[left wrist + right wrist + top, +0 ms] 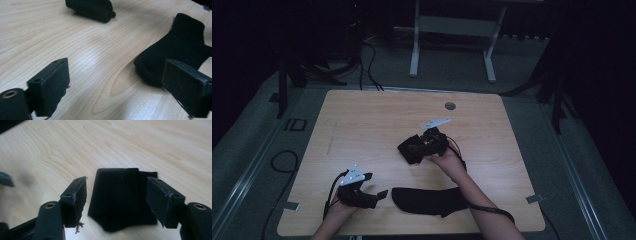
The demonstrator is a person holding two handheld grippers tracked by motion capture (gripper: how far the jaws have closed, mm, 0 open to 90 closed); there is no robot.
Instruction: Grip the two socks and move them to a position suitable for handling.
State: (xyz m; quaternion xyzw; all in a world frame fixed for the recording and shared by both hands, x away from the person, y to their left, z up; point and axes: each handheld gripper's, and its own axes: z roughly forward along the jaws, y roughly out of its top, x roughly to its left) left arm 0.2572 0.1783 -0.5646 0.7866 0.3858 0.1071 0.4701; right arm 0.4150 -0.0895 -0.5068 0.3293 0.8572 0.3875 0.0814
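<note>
Socks, two of them and both black, lay on the wooden bench [362, 120]. The folded sock [411, 148] sat as a compact bundle near the middle of the bench, and the flat sock [427, 201] was stretched out along the near edge, its rounded toe end pointing toward the near-left corner.

The right gripper [428, 142] was at the folded sock, and in the right gripper view its jaws stood apart on either side of the bundle [120, 197] without pressing it; whether a pad brushed the cloth I could not tell. The left gripper [379, 196] rested near the near-left corner, its jaws also wide apart and empty, just beside the toe end of the flat sock [175, 57] but not touching it.

Both pieces looked like soft knit fabric: light, limp, and unable to hold a shape once lifted. The cloth would likely give under the pads and offer good friction, so slipping seemed a small risk, and nothing here was fragile. The greater risk, as I judged it, was the folded bundle opening if only its top layer were pinched; a grip across its full thickness, over the doubled edges, would keep the layers together. The flat sock would be best taken at the toe or the cuff, where a jaw could get under a raised edge, and it would drape and trail when raised.
</note>
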